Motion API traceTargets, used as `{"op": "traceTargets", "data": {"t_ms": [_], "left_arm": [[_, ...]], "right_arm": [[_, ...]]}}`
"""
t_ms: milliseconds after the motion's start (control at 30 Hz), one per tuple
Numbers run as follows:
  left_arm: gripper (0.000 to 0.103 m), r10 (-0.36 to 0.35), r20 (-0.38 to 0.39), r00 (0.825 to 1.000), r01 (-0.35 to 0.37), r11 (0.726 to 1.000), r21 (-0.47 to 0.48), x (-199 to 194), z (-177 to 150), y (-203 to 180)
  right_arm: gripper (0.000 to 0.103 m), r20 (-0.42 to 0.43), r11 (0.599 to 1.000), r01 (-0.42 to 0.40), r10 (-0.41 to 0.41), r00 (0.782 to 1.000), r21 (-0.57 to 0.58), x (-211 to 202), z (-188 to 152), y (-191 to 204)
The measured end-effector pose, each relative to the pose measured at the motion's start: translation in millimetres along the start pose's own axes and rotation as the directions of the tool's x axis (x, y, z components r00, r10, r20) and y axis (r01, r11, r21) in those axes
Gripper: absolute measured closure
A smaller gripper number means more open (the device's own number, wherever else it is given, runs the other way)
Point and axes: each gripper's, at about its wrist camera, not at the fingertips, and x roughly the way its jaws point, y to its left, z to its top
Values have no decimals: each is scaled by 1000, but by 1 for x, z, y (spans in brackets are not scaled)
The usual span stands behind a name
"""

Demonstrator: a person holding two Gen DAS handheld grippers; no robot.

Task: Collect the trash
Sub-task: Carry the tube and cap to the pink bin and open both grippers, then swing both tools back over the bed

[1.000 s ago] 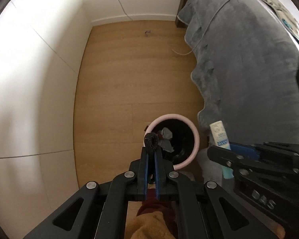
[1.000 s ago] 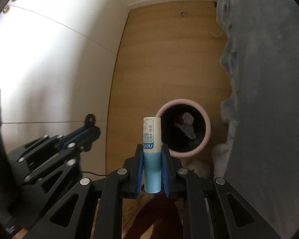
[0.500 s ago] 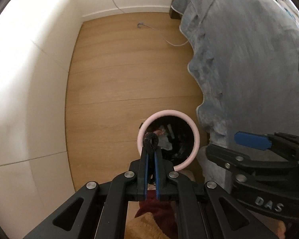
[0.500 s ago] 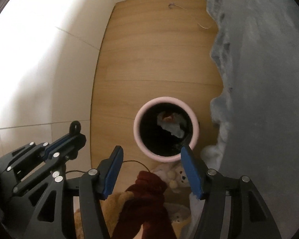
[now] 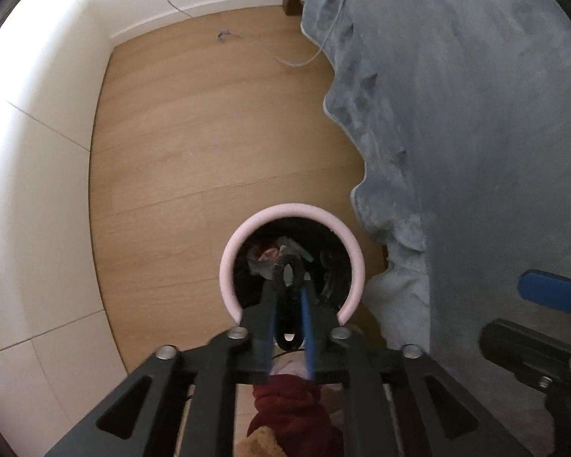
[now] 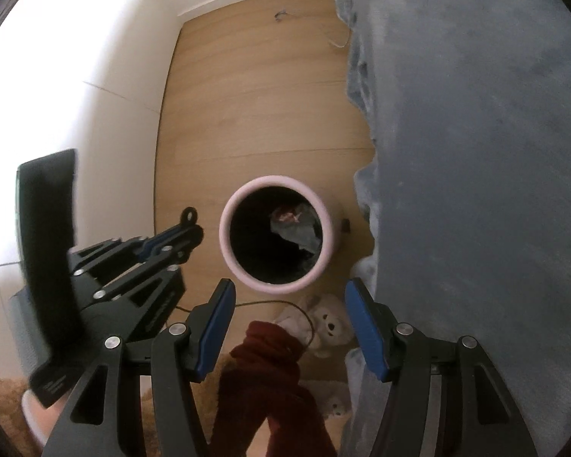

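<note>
A pink-rimmed bin (image 5: 232,251) stands on the wooden floor with crumpled wrappers (image 5: 264,259) inside. My left gripper (image 5: 288,285) points straight down over the bin's near half. A black elastic loop (image 5: 290,304) sits between its blue pads, bulging into an oval that touches both. The jaws are opening. In the right wrist view the bin (image 6: 224,228) lies ahead and the left gripper (image 6: 186,232) reaches in from the left, the loop (image 6: 189,215) at its tip. My right gripper (image 6: 289,285) is open and empty, just short of the bin; its fingers (image 5: 552,295) show at the left view's right edge.
A grey blanket (image 5: 456,114) hangs down the bed along the right, close to the bin. A white wall (image 5: 38,152) runs along the left. A thin cable (image 5: 285,57) lies on the far floor. Plush toys (image 6: 327,323) and dark red cloth (image 6: 266,365) lie below the grippers.
The right gripper opened and the blue-and-white tube left it. The left gripper sank toward the bin, and its jaws parted a little around the loop.
</note>
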Motion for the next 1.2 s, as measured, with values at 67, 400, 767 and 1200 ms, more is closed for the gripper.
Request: {"op": "traceTargets", "data": {"t_ms": [67,400,767,1200], "left_arm": [[44,32,11,999,-32,999,15,-3,0,0],[5,45,71,996,-46,999,25,-19,2,3],[5,124,130,984,-132,990,58,-65,1,-6],[5,-100,224,970,-17,883,470,-225,53,-193]], "right_arm": [[44,7,1000,-2,2,1000,0,1,-2,-4],[44,23,1000,-6,6,1000,20,-4,-4,-7],[44,62,998,-40,37,997,45,-24,-11,-12],[20,455,914,-157,-33,890,373,-223,-101,-100]]}}
